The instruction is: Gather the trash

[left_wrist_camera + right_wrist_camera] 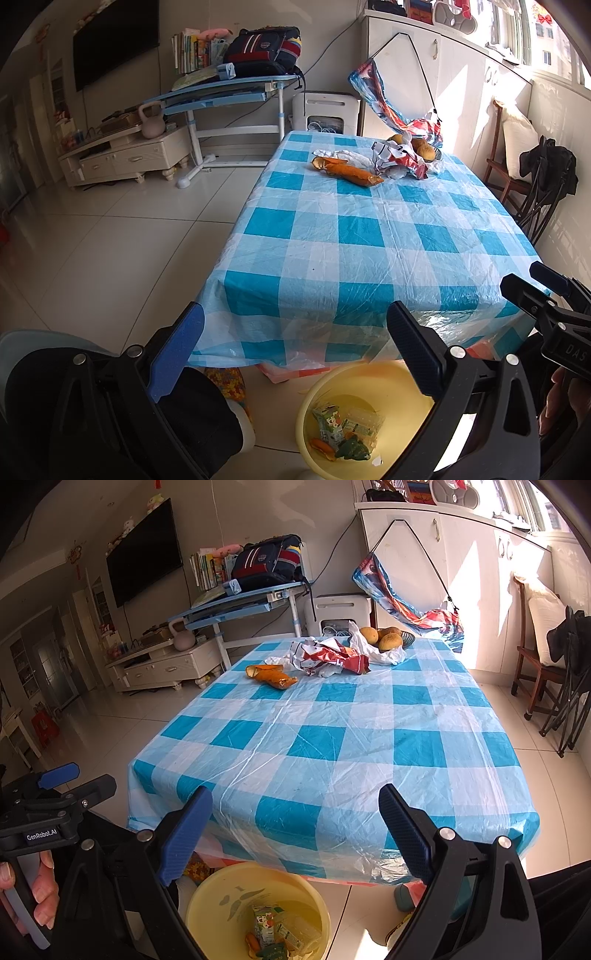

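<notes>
Both claws, left claw (295,350) and right claw (295,827), hang spread and empty at the bench (332,738) near edge; reaching the far-edge orange peel (273,677) risks snagging the loose tablecloth (369,768)

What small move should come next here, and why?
Probably reach the right gripper forward to the orange peel at the far end of the table. Both grippers' jaws stand open and empty over the yellow bin, which already holds wrappers, while the peel and crumpled wrapper remain uncollected.
</notes>
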